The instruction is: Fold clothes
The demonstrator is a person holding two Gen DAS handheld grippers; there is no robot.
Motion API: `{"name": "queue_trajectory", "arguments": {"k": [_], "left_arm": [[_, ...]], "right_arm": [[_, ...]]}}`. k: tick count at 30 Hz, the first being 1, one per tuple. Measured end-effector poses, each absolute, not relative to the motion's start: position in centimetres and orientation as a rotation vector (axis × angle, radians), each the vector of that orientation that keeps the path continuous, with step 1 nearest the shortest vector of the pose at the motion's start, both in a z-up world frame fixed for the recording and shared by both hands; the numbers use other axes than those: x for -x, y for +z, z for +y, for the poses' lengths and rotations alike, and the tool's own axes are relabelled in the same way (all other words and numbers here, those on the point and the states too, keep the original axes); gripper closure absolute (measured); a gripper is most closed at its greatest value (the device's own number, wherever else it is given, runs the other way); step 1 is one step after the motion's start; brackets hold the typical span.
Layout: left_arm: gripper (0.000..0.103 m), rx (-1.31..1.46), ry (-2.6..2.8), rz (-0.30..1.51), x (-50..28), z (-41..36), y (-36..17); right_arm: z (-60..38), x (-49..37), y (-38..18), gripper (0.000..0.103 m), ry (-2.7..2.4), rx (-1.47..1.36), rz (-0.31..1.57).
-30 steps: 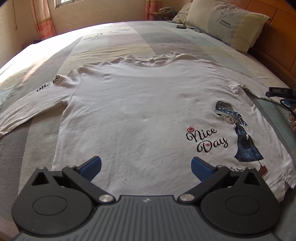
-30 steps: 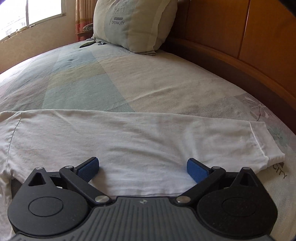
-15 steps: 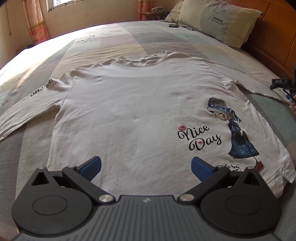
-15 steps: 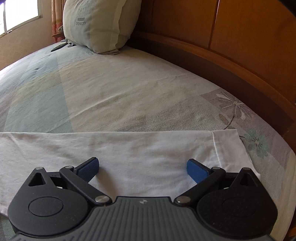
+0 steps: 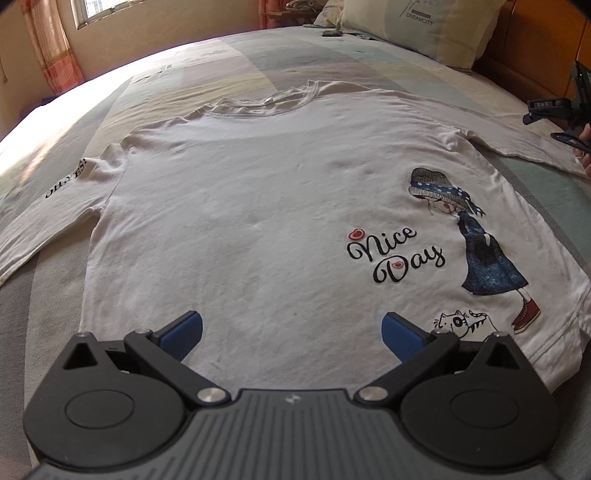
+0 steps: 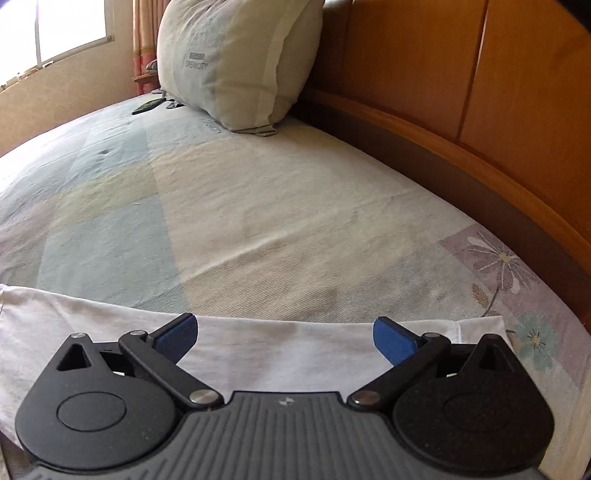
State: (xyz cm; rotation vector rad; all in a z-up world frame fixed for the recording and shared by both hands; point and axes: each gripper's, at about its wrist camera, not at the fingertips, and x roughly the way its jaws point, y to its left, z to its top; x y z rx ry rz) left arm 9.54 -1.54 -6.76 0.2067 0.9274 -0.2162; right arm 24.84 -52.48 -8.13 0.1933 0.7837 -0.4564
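Both grippers' fingers (image 5: 181,334) wide, empty.

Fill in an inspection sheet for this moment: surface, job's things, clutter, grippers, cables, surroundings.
Surface: bed with pastel patchwork sheet, lightly creased.
Job's things: white long-sleeved T-shirt with "Nice Day" print, spread flat, face up, unfolded; its right sleeve lies straight.
Clutter: small dark flat object beside the pale printed pillow; what it is cannot be told.
Grippers: left gripper open above the hem; right gripper open over the sleeve.
Cables: nothing seen.
Surroundings: wooden headboard, window, orange curtains.
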Motion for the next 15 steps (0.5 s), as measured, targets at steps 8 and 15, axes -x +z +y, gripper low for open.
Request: {"name": "queue_trajectory", "arguments": {"k": [8, 15], "left_arm": [[0.0, -0.137, -0.225, 0.965, -9.6, -0.3, -8.1], [0.0, -0.103, -0.224, 0.934, -9.1, 0.6, -7.3]], "right_arm": [[-50.3, -29.3, -9.5, 0.0, -0.415, -0.177, 0.832], [-45.4, -24.2, -5.0, 0.0, -0.224, -0.246, 0.704]]}}
